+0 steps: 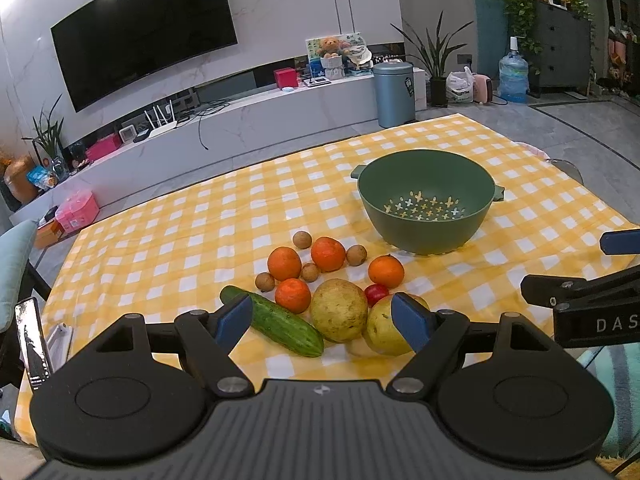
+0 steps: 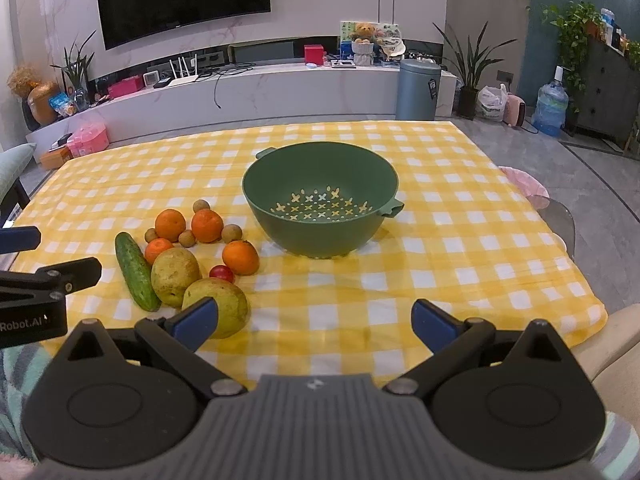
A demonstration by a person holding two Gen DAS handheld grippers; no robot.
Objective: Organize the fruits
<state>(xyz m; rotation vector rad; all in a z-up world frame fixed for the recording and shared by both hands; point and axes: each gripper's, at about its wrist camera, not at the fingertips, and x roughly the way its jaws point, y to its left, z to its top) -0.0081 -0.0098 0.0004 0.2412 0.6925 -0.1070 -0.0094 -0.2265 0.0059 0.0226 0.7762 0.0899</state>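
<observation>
A green colander (image 1: 426,200) (image 2: 320,204) stands empty on the yellow checked tablecloth (image 1: 200,224) (image 2: 460,240). In front of it lies a heap of fruit: several oranges (image 1: 328,253) (image 2: 240,257), two pears (image 1: 338,309) (image 2: 175,276), a cucumber (image 1: 280,322) (image 2: 136,270), a small red fruit (image 1: 376,293) (image 2: 222,273) and several small brown longans (image 1: 356,255) (image 2: 232,233). My left gripper (image 1: 324,318) is open just short of the pears and cucumber. My right gripper (image 2: 316,320) is open over bare cloth, right of the fruit, nothing between its fingers.
A phone (image 1: 34,344) lies at the table's left edge. Beyond the table are a TV console (image 2: 280,80), a blue bin (image 2: 417,89), plants and a water bottle (image 2: 552,110). Each gripper shows at the edge of the other's view (image 1: 592,300) (image 2: 36,292).
</observation>
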